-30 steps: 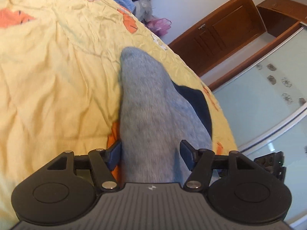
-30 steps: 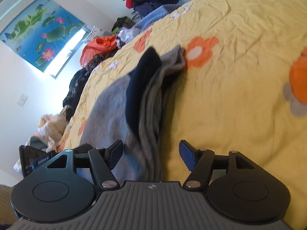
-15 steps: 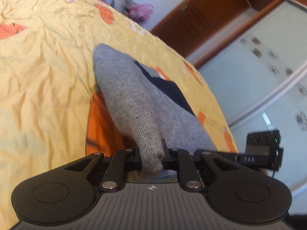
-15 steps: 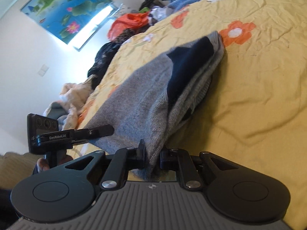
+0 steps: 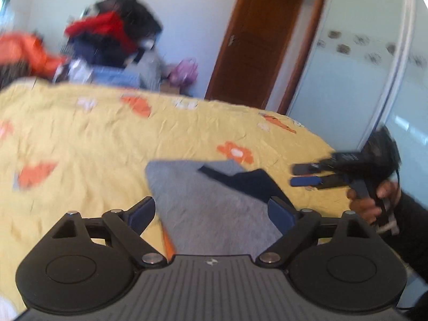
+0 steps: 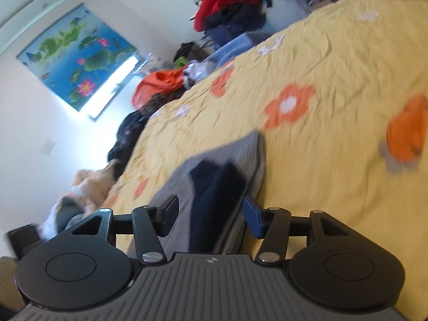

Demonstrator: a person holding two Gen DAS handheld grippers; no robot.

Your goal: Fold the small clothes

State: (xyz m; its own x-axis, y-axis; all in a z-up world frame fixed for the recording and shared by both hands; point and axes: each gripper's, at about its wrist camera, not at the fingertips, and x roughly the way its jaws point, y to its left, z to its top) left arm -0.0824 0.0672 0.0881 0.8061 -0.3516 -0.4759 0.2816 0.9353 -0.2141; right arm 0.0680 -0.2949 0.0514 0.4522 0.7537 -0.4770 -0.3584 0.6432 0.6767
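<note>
A small grey garment [image 5: 192, 187] with a navy part [image 5: 248, 184] lies folded on the yellow flowered bedsheet [image 5: 107, 139]. My left gripper [image 5: 211, 211] hangs just above its near end. Its jaws are opening wide and the blue pads touch nothing. The right gripper [image 5: 294, 174] shows at the right, held by a hand [image 5: 366, 203], with a gap between its fingers. In the right wrist view the same garment [image 6: 176, 184] and its navy part [image 6: 214, 195] lie under my right gripper [image 6: 211, 216]. These jaws are opening too, with both pads clear of the cloth.
Heaped clothes [image 5: 112, 40] sit past the far end of the bed, and more clothes [image 6: 160, 85] lie along one side. A wooden door [image 5: 254, 48] and a frosted wardrobe door [image 5: 361, 67] stand at the right. A window with a lotus blind [image 6: 77, 53] is on the wall.
Half a second ago both grippers were shut on the garment's near edge and held it up. Both have let go, opened and risen; the garment now lies flat on the sheet.
</note>
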